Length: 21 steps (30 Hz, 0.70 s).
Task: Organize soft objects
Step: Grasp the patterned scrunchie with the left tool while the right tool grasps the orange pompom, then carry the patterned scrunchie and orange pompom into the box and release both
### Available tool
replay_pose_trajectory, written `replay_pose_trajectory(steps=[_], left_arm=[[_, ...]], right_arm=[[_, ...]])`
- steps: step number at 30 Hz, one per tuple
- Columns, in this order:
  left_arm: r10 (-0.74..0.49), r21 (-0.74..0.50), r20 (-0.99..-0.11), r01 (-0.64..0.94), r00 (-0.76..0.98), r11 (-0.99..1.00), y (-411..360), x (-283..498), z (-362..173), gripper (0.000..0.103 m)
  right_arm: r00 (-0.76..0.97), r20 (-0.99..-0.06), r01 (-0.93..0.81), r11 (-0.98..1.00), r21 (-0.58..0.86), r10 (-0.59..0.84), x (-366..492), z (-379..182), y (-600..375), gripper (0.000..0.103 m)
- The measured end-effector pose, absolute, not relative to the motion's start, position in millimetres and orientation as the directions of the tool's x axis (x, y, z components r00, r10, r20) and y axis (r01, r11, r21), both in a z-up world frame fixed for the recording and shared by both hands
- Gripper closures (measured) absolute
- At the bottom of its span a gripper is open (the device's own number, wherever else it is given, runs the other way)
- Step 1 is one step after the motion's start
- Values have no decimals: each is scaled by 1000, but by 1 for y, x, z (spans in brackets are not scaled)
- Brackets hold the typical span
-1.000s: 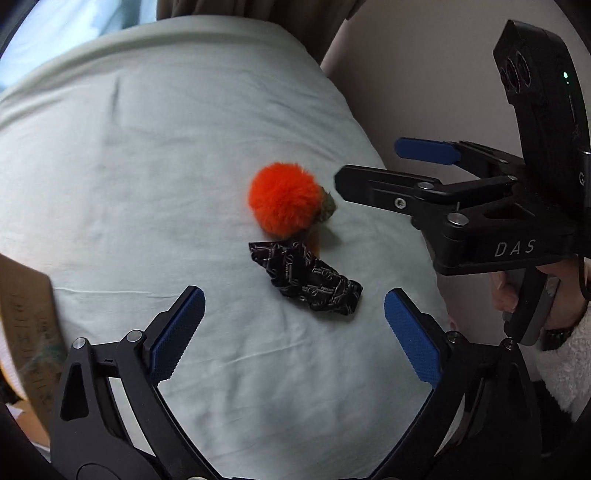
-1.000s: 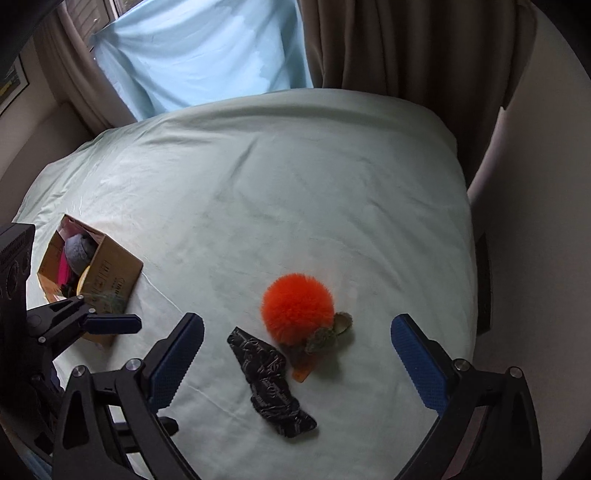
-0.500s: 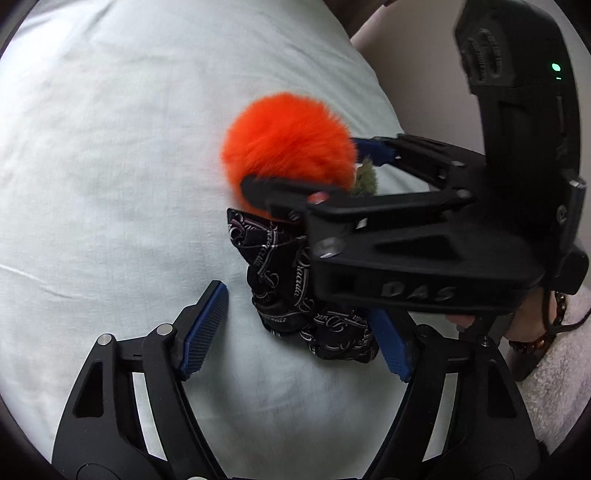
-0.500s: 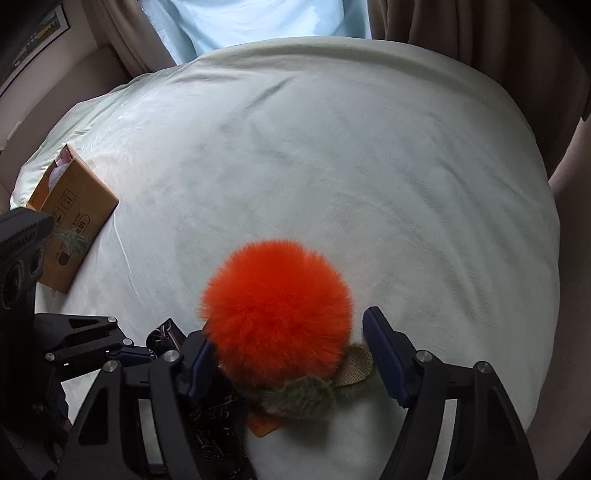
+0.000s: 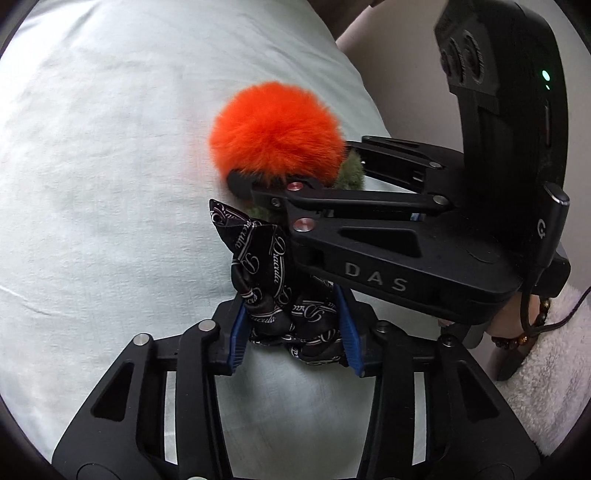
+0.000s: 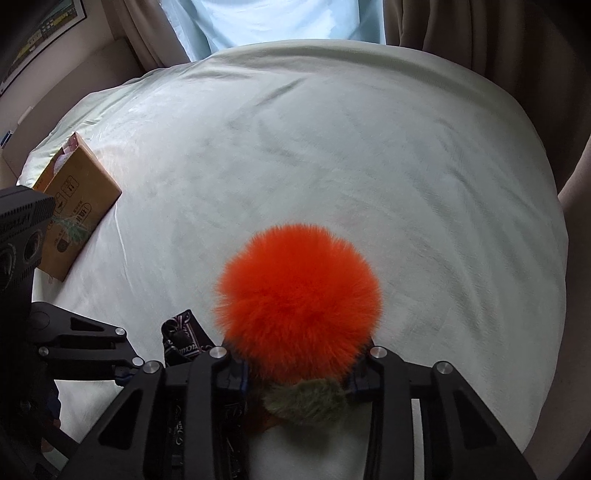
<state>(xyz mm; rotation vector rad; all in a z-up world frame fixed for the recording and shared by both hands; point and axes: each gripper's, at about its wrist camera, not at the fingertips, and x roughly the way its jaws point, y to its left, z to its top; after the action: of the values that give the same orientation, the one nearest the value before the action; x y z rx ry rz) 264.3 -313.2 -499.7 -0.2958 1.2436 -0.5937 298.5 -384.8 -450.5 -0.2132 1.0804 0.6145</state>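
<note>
A fluffy orange pom-pom toy (image 6: pixel 299 302) with an olive-green fuzzy base (image 6: pixel 306 402) sits on the pale green bed sheet (image 6: pixel 332 155). My right gripper (image 6: pixel 299 376) is shut on the toy's lower part; the toy also shows in the left wrist view (image 5: pixel 275 131). A black scrunchie with white script (image 5: pixel 280 291) lies just below it. My left gripper (image 5: pixel 293 332) is shut on the scrunchie, its blue pads (image 5: pixel 238 334) pressing both sides. The scrunchie's tip shows in the right wrist view (image 6: pixel 184 332).
A brown cardboard box (image 6: pixel 74 206) holding soft items stands on the bed at the far left. The right gripper's body (image 5: pixel 406 258) crosses over the left gripper. Curtains (image 6: pixel 461 29) and a window are behind the bed; the bed's edge drops off at the right.
Both grippers moved down onto the bed and closed: the left on the black scrunchie, the right on the orange pom-pom toy. Both were open a second ago.
</note>
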Motion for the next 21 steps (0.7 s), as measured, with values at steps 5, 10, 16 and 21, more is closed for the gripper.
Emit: replay_pose_trajectory(steps=[5, 10, 16, 21], left_arm=[[-568, -518, -798, 252, 202, 817, -307, 261, -495, 70], [-560, -511, -802, 246, 210, 824, -303, 258, -486, 71], [-555, -504, -791, 240, 258, 830, -278, 260, -446, 71], [-550, -492, -773, 250, 317, 834, -250, 256, -402, 71]], right_arm=[[347, -857, -529, 834, 157, 381, 297, -439, -391, 70], [375, -847, -501, 851, 158, 378, 295, -420, -394, 70], [413, -832, -475, 867, 152, 372, 287, -382, -391, 70], [453, -816, -464, 877, 127, 358, 274, -329, -377, 70]])
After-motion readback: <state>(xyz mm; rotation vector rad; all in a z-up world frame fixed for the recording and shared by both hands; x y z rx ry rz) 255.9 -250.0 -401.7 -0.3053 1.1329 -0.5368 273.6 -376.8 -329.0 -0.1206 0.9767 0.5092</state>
